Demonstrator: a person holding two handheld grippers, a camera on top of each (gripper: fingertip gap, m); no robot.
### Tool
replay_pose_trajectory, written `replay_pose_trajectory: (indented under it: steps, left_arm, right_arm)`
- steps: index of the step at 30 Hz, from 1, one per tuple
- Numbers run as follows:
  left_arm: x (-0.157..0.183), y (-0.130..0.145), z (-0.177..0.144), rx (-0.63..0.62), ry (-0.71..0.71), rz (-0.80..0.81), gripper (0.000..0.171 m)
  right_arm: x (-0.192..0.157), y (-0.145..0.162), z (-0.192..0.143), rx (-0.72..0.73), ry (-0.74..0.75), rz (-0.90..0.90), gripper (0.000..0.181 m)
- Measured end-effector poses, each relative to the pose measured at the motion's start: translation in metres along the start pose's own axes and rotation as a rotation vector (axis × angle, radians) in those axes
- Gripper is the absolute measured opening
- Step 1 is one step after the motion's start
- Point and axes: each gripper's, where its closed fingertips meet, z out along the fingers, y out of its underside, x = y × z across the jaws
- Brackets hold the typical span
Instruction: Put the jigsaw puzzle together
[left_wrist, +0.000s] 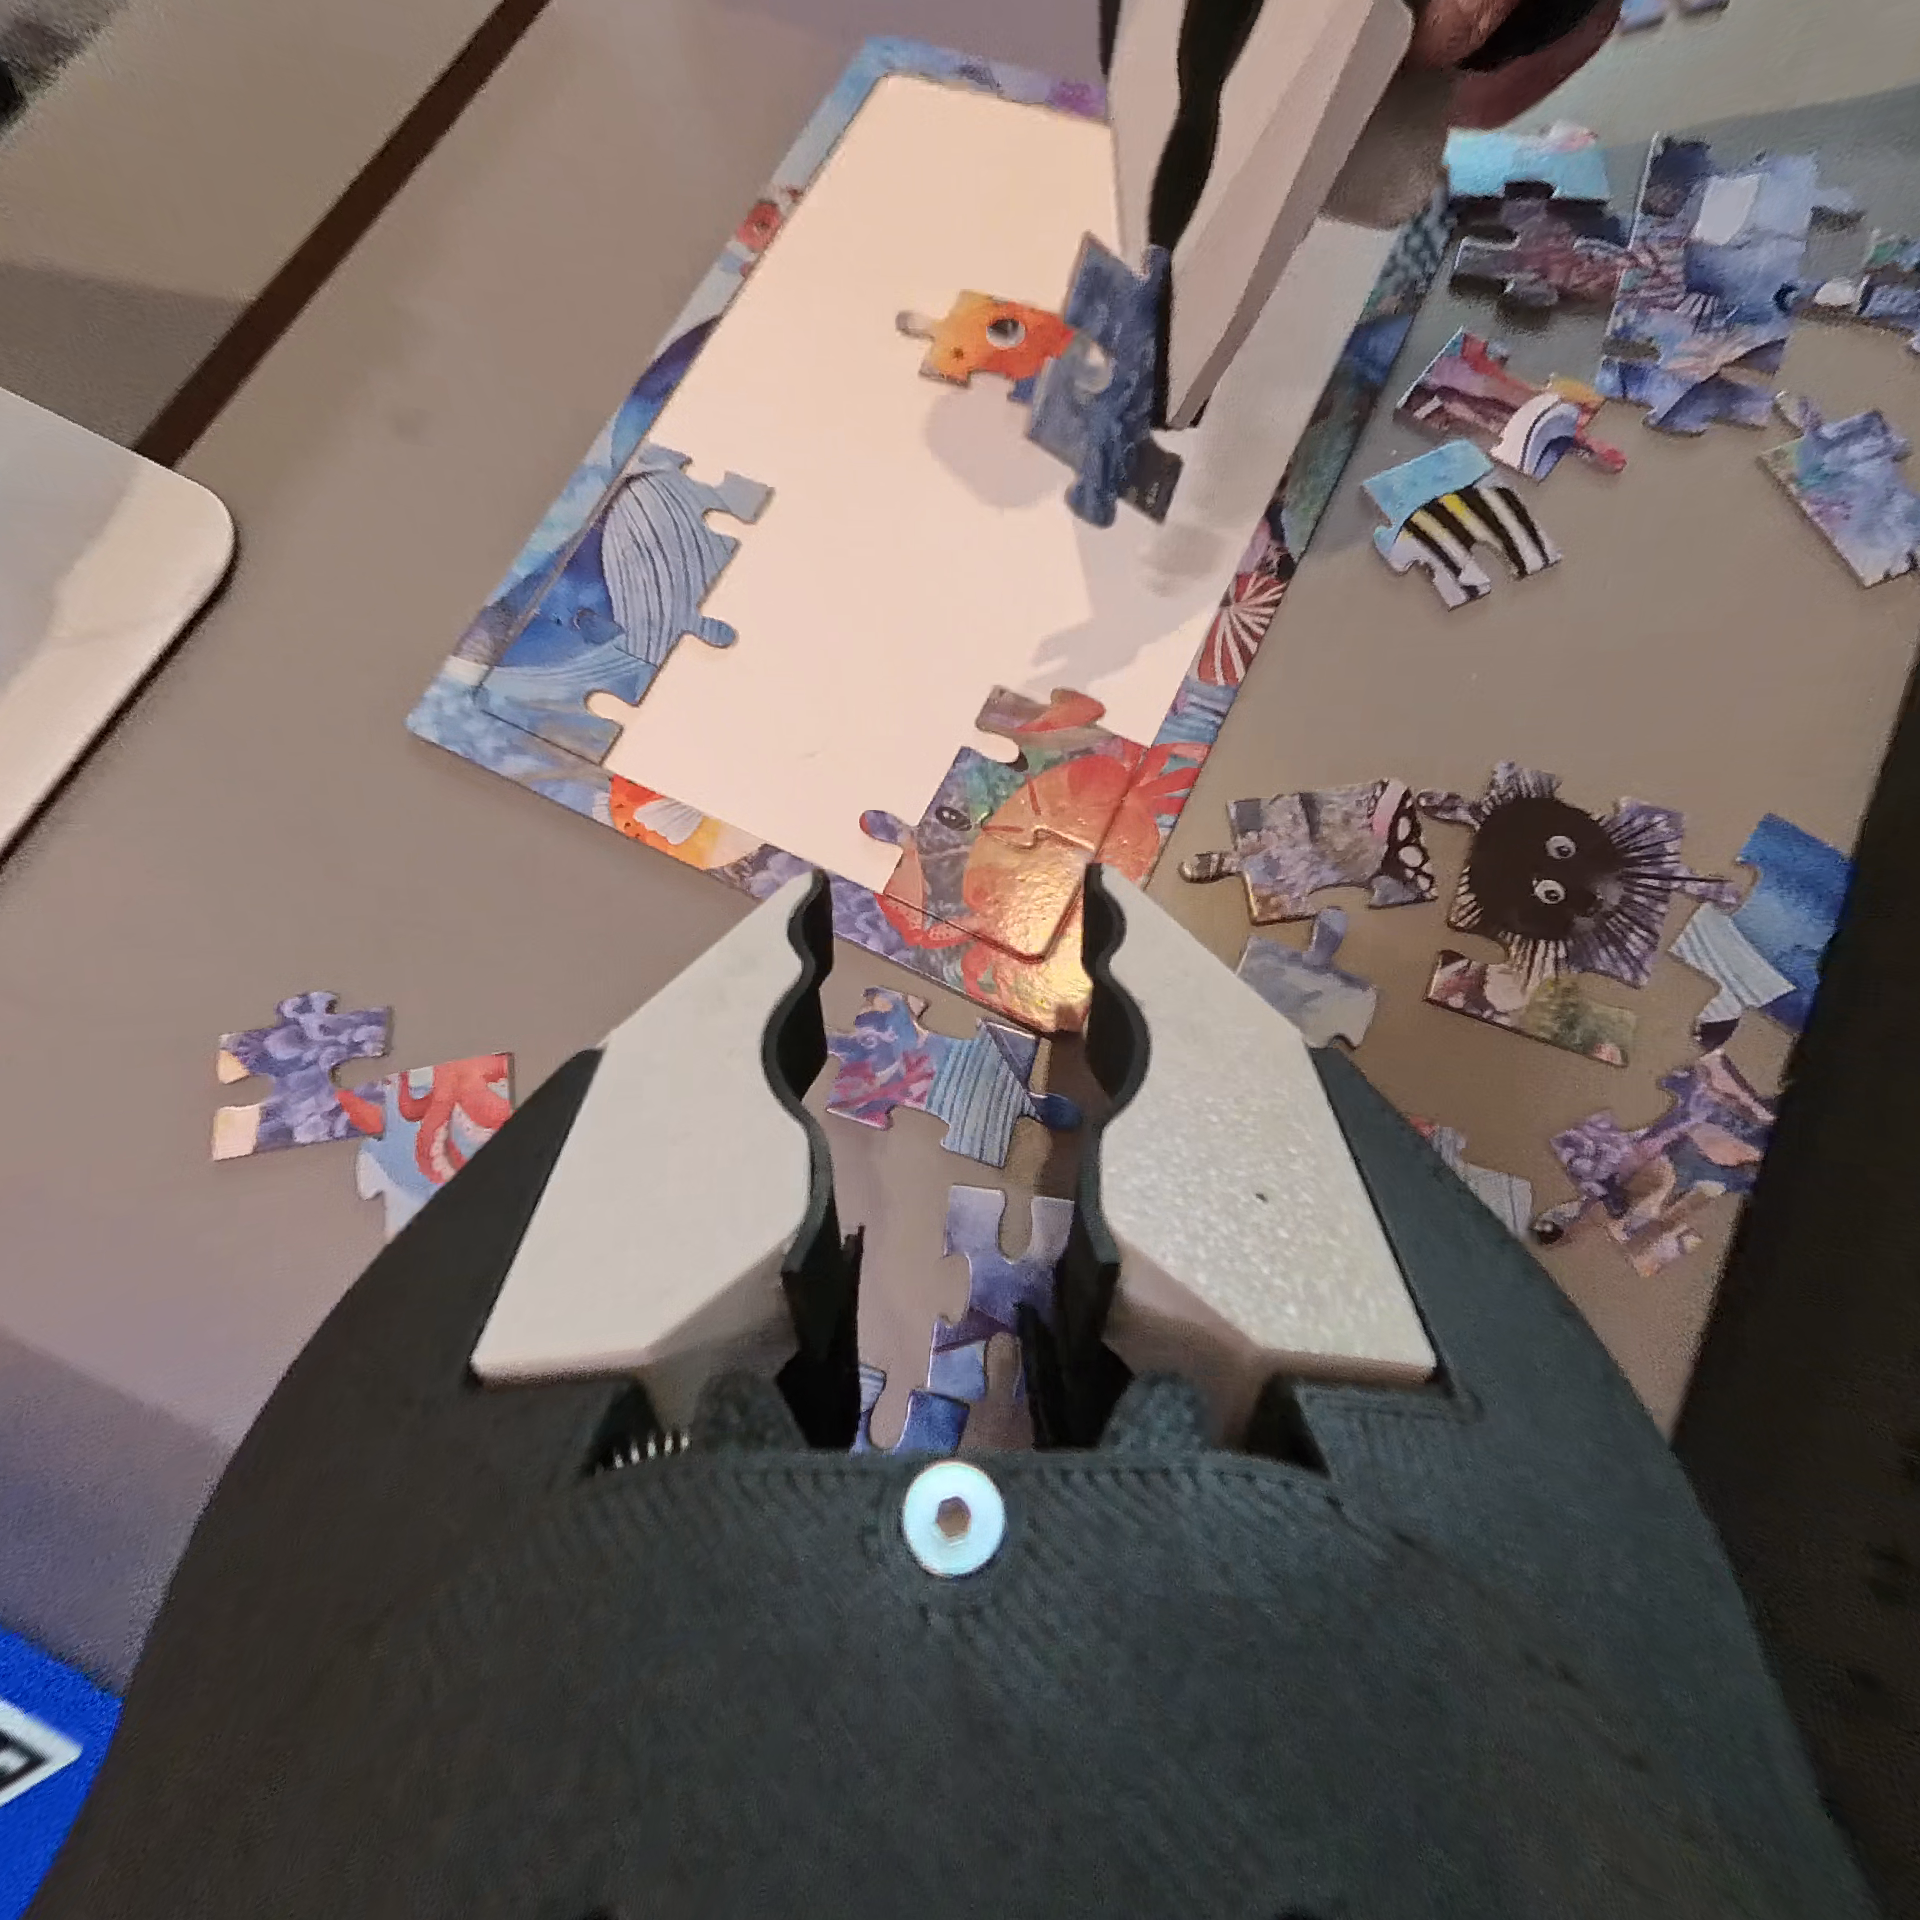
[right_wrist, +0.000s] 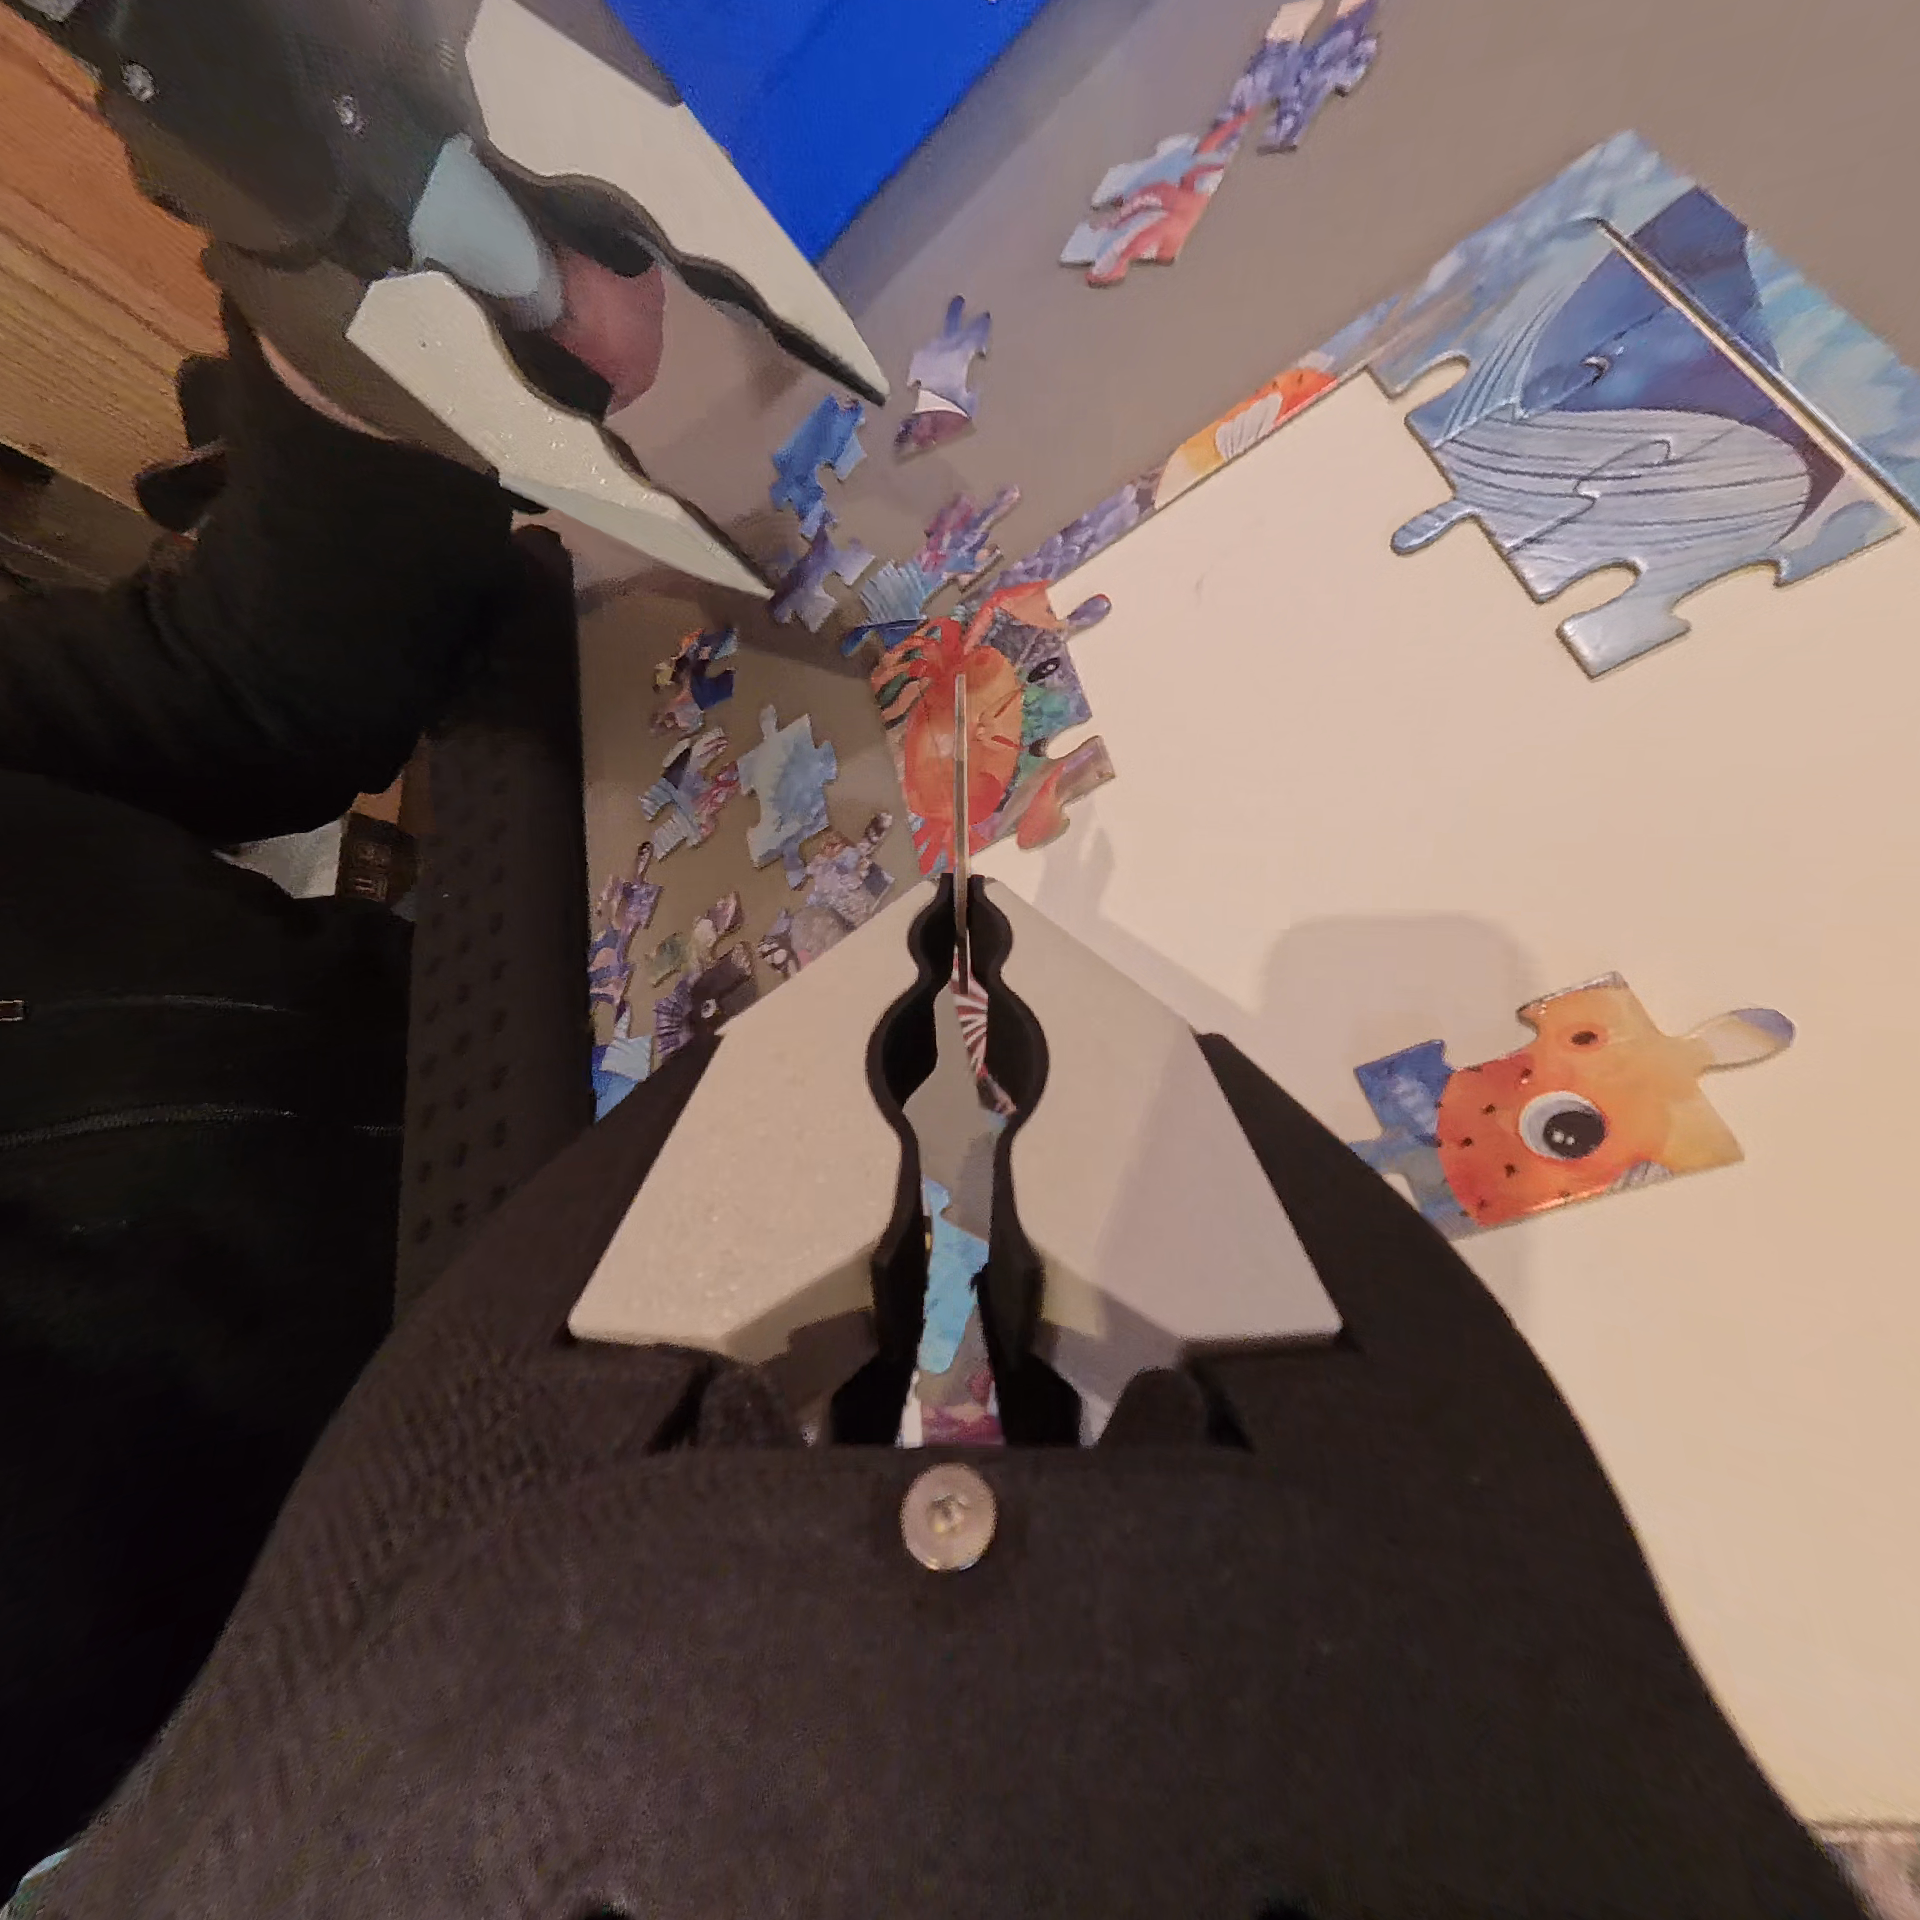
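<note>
table (left_wrist: 343, 540): grey, runs well past both tongs; far-left of the left gripper a white tray-like corner, near-left a blue flat thing.
puzzle tray (left_wrist: 914, 582): white bed inside a printed rim, dead ahead of the left gripper; most of the bed is bare.
whale block (left_wrist: 634, 582): several pieces joined, seated in the tray corner ahead-left of the left gripper.
crab block (left_wrist: 1023, 831): seated in the near tray corner, just past the left fingertips.
loose pieces (left_wrist: 1538, 883): scattered right of the left gripper, a few under and left of it. All off the tray.
left gripper (left_wrist: 956, 914): jaws narrow, not closed, nothing between them; hovers over the near tray rim.
right gripper (right_wrist: 961, 883): clamped on a blue piece (left_wrist: 1117, 384) held on edge, tilted, over mid-bed.
orange fish piece (right_wrist: 1569, 1122): flat on the bed, just right of the right gripper, beside the held piece.
step (my read): mate blue piece to fish. Rotate it flat first, lower beside the fish, slide tab into socket; the fish is loose, so the left gripper could brace it.
room: open bed on all sides of the fish. Keep clear of the tray rim; can't tell its lip height.
</note>
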Motion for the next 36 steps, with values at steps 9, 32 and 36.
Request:
replay_pose_trajectory:
  steps: [9, 32, 36]
  left_arm:
    - [0.007, 0.063, -0.006, -0.312, 0.067, -0.054, 0.059]
    - [-0.097, 0.054, -0.032, -0.495, -0.244, -0.001, 0.066]
    - [-0.134, 0.046, -0.012, -0.567, -0.264, 0.03, 0.06]
  right_arm:
    - [0.033, 0.006, 0.012, -0.08, 0.08, 0.006, 0.0]
    - [-0.047, 0.047, 0.017, -0.3, -0.186, -0.235, 0.021]
    - [-0.047, 0.036, 0.007, -0.221, -0.17, -0.258, 0.015]
